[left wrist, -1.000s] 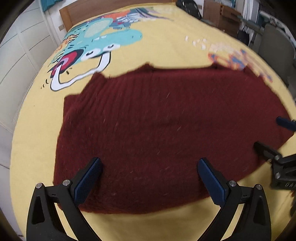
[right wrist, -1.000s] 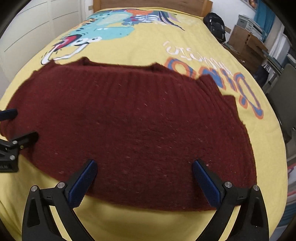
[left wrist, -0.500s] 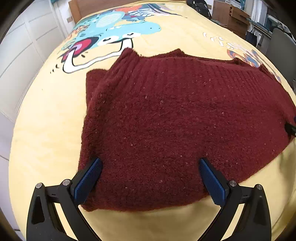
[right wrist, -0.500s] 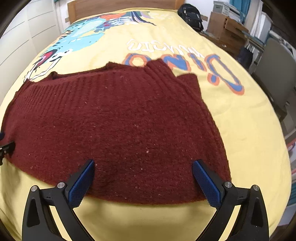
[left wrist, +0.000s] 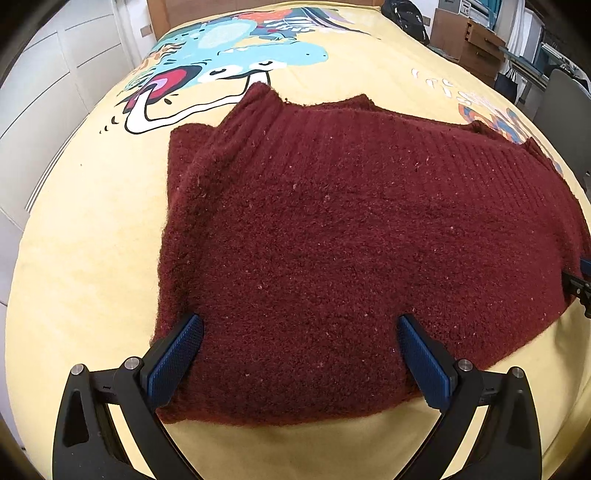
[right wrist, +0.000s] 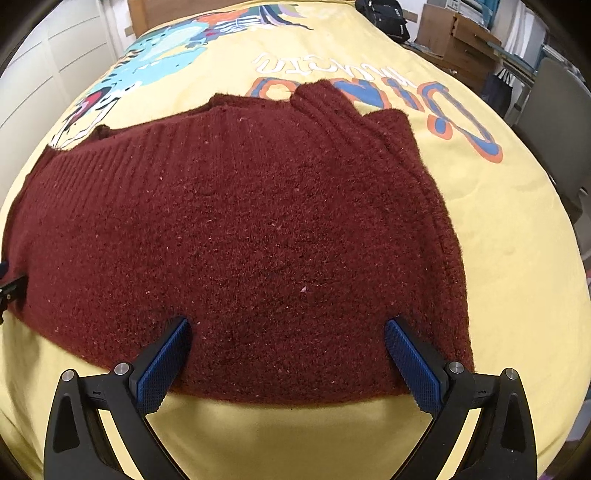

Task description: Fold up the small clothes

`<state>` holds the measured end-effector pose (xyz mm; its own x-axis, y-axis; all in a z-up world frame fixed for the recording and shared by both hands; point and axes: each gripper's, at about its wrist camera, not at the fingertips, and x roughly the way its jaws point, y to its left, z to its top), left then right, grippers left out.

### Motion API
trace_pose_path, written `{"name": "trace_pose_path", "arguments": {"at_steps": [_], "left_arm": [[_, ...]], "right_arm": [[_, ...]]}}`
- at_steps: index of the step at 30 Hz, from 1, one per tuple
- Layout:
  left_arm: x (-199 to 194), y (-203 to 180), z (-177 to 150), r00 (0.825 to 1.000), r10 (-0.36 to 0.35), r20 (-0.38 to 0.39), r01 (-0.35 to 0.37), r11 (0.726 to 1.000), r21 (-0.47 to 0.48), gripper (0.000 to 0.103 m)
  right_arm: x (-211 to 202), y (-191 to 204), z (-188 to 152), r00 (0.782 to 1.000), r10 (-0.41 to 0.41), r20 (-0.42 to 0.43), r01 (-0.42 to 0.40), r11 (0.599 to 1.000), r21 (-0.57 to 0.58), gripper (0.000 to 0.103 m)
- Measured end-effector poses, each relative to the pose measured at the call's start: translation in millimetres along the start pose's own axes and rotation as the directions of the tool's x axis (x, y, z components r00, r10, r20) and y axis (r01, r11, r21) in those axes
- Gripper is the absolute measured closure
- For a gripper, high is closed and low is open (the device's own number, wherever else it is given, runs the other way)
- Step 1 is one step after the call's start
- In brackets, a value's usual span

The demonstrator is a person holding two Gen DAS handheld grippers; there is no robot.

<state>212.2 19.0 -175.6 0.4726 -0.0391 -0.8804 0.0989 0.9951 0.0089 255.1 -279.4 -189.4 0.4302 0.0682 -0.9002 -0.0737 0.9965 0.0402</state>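
Note:
A dark red knitted sweater (left wrist: 332, 240) lies spread on a yellow bedspread (left wrist: 85, 258), its ribbed hem towards the headboard; it also fills the right wrist view (right wrist: 240, 240). Both sleeves lie folded over the body, one along its left edge (left wrist: 184, 192) and one along its right edge (right wrist: 413, 177). My left gripper (left wrist: 299, 354) is open, its blue pads just above the near left part of the sweater. My right gripper (right wrist: 288, 354) is open over the near right part. Neither holds anything.
The bedspread carries a cartoon dinosaur print (left wrist: 229, 66) and orange-blue lettering (right wrist: 443, 110). A wooden headboard (left wrist: 258, 7) is at the far end, white cupboards (left wrist: 44, 92) on the left, boxes (right wrist: 458, 33) and a grey chair (right wrist: 554, 110) on the right.
Both grippers have moved in lower over the sweater's near edge and apart from each other. The sleeves, spread out one second ago, now lie folded in. Both grippers stayed open.

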Motion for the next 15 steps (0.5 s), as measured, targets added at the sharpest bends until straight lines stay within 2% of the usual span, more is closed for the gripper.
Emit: {"name": "trace_pose_path", "arguments": {"at_steps": [4,10,15], "left_arm": [[-5,4,11,0.998,-0.031,-0.052,0.03,0.999,-0.023,0.001],[-38,28,24,0.993,-0.111,-0.03,0.107,0.987,-0.122,0.001],[-53,59,33,0.994,-0.1,-0.034,0.095,0.986,-0.141,0.001]], "right_arm": [[-25,2,9,0.999,-0.009,0.039,0.009,1.0,0.004,0.0],[-69,2,17,0.996,-0.006,0.092,0.009,1.0,-0.026,0.0],[-86,3,8,0.997,0.002,0.079,0.002,0.999,-0.051,0.0]]}}
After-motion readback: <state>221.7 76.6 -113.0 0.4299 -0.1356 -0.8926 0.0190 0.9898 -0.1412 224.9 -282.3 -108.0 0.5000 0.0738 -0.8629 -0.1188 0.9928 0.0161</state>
